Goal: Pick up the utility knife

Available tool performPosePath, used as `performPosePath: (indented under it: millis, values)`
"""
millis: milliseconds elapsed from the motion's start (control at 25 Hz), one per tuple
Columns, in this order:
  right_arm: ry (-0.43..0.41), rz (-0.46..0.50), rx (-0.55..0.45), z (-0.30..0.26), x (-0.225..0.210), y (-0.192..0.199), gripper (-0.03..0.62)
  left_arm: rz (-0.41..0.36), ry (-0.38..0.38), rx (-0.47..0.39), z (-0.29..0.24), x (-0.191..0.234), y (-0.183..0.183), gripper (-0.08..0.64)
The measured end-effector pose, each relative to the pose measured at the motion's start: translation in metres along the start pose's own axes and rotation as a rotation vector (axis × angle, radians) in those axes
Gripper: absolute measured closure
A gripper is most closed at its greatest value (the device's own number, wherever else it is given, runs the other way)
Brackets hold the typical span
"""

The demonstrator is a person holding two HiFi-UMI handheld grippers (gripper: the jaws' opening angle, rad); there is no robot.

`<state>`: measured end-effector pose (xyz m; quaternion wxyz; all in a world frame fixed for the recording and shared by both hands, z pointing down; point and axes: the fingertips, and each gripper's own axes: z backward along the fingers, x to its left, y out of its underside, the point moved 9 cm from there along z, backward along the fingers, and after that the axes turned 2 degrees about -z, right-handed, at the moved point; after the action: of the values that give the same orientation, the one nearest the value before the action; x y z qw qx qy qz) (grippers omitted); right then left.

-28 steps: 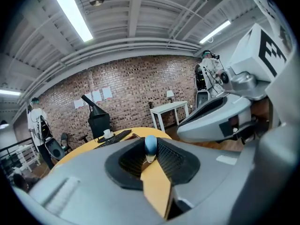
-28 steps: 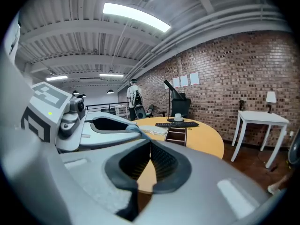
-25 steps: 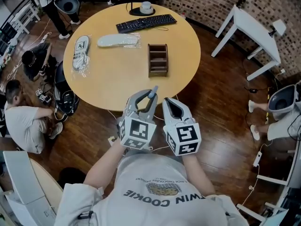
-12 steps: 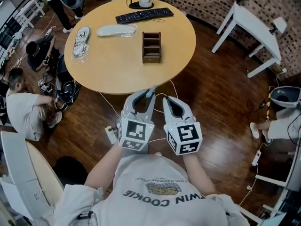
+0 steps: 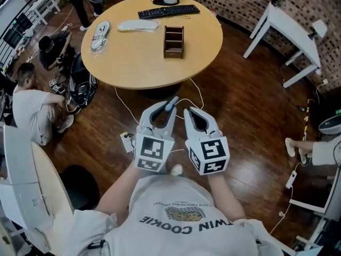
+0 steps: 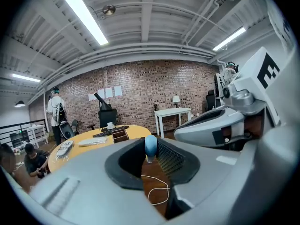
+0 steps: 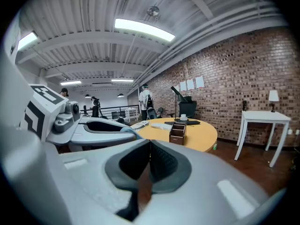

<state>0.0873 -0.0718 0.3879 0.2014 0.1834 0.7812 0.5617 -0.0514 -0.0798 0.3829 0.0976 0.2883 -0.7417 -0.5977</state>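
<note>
The utility knife (image 5: 172, 102) shows only as a blue-grey end sticking out past the tips of my left gripper (image 5: 166, 110), which is shut on it. In the left gripper view that rounded blue end (image 6: 150, 146) stands upright between the dark pads (image 6: 171, 157). The rest of the knife is hidden inside the jaws. My right gripper (image 5: 189, 112) is held close beside the left one, over the wooden floor. Its pads meet with nothing between them (image 7: 150, 159). Both grippers are held in front of the person's chest, well short of the round table (image 5: 138, 63).
On the round table are a brown wooden organizer (image 5: 173, 41), a black keyboard (image 5: 169, 11) and wrapped slippers (image 5: 100, 34). A white cable (image 5: 187, 101) and a power strip (image 5: 128, 141) lie on the floor below the grippers. People sit at the left (image 5: 32, 108). A white table (image 5: 287, 28) stands right.
The round table has slid up and away in the head view, from right under the grippers to well beyond them. Both grippers keep their pose, the left still shut on the knife.
</note>
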Motion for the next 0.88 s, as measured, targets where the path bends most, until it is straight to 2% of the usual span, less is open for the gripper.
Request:
performPosePath:
  millis: [360, 880]
  values:
    - [-0.028, -0.001, -0.010, 0.037, 0.031, 0.006, 0.591, 0.038, -0.018, -0.012, 0.051, -0.021, -0.002, 0.486]
    - [0.046, -0.041, -0.018, 0.057, 0.094, 0.013, 0.591, 0.064, 0.035, -0.040, 0.115, -0.012, 0.013, 0.486]
